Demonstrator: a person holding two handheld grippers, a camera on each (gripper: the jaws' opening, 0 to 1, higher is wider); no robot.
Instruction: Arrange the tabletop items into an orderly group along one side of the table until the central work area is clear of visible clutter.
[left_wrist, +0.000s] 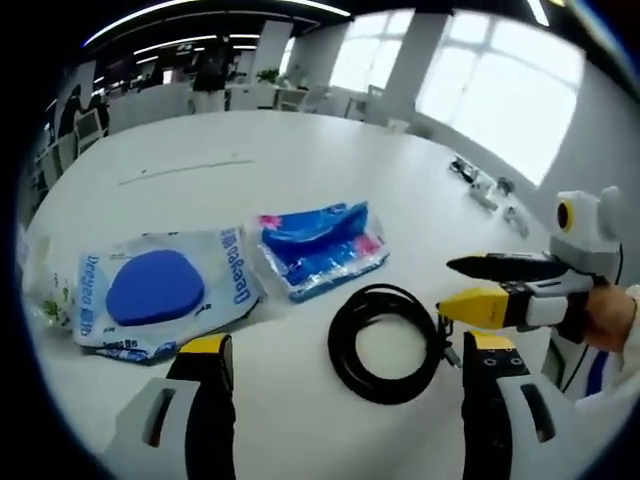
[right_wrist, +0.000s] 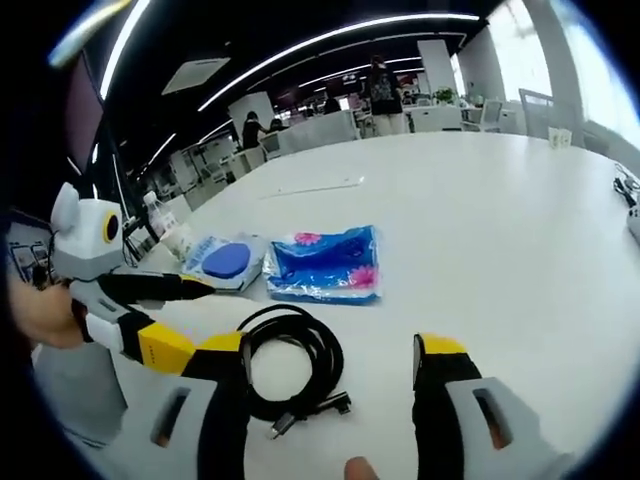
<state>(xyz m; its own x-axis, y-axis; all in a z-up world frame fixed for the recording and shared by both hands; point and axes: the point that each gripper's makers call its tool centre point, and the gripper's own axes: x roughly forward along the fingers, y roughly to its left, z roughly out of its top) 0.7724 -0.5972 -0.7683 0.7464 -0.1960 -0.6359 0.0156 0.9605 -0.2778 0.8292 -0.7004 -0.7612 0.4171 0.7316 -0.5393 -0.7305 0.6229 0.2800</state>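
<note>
Left gripper view: black cable coil (left_wrist: 388, 343) flat on the white table (left_wrist: 300, 170), just ahead between spread left tongs (left_wrist: 345, 365). Right tongs (left_wrist: 455, 290), also spread, right beside the coil, a bit nearer. Round, no long side. Blue packets (left_wrist: 322, 248) just behind the coil.

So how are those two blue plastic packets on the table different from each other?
The packet with the round blue pad is mostly clear and white with blue lettering; the flowered blue packet is solid blue with pink flowers at its corners. The pad packet lies flatter, while the flowered one looks crumpled and puffier. The pad packet sits nearer the table edge, the flowered one closer to the black cable coil. Both are soft plastic wrappers lying side by side.
</note>
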